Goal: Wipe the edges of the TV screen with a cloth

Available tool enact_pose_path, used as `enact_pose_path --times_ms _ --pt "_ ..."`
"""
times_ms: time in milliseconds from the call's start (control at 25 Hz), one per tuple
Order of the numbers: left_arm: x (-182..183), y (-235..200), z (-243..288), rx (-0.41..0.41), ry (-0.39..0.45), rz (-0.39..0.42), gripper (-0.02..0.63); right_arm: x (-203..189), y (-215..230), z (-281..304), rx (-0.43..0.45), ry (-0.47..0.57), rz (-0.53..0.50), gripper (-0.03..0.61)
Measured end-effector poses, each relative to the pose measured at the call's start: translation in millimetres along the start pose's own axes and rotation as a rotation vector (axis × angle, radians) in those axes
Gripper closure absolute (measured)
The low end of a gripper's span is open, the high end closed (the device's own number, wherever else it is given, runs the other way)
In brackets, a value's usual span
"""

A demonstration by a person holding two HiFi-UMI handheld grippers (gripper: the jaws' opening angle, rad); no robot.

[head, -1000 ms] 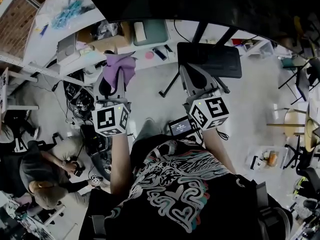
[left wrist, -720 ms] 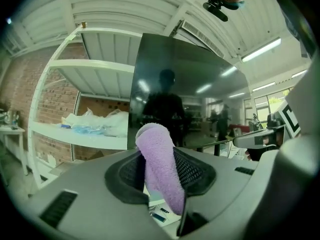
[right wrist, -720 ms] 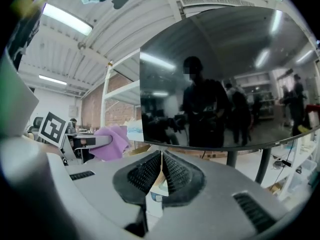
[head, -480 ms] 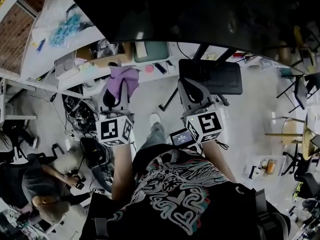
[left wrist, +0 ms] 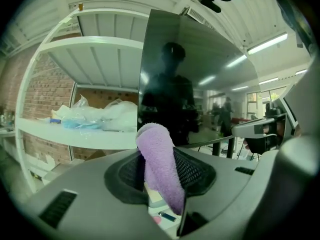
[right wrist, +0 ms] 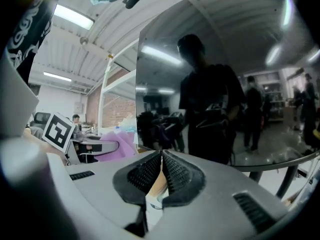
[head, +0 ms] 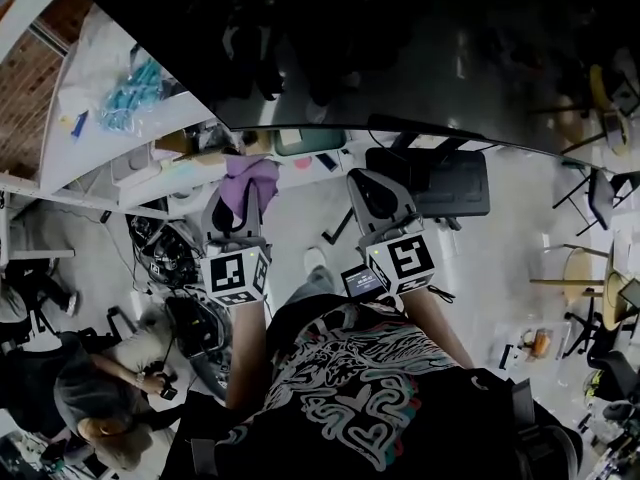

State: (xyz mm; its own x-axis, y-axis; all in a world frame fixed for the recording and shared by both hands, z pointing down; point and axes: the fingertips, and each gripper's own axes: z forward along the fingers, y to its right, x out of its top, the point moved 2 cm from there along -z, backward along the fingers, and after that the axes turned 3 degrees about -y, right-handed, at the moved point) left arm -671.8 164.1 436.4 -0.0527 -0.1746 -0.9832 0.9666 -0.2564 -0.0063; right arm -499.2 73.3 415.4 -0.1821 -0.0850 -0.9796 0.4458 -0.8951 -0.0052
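**A:** Head view first. What does it give?

**B:** The left gripper [head: 238,200] holds a purple cloth [head: 252,176] up just under the lower edge of the TV screen [head: 400,48], whose dark panel fills the top of the view. The right gripper [head: 362,183] points up beside it, close beneath the same edge. From this angle I cannot tell whether the cloth touches the screen, and the right gripper's tips are hard to make out.

**A:** And the left gripper view?

**B:** Its jaws are clamped on the cloth, which stands up between them as a thick fold. Straight ahead is the screen's upright left edge, with a white shelf [left wrist: 75,134] holding plastic bags beside it. The gripper's own body cuts off the cloth's lower end.

**A:** The right gripper view?

**B:** Its jaws are pressed together at the tips, with nothing between them. The cloth shows at the left, by the marker cube [right wrist: 58,131] of the left gripper. The glossy screen reflects a dark figure, and only here does its lower edge show from below.
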Motion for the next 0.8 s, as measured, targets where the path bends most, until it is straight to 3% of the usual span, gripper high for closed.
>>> enact_pose_path --times_ms 360,560,800 --pt "-16 -36 20 -0.007 -0.059 -0.007 0.474 14 -7 32 0.033 0.007 0.016 0.546" --pt "-20 -43 30 -0.045 -0.074 0.012 0.474 11 -5 40 -0.005 0.001 0.021 0.546" --pt "-24 -55 41 -0.003 -0.107 0.0 0.474 -1 -6 41 -0.013 -0.017 0.059 0.546"
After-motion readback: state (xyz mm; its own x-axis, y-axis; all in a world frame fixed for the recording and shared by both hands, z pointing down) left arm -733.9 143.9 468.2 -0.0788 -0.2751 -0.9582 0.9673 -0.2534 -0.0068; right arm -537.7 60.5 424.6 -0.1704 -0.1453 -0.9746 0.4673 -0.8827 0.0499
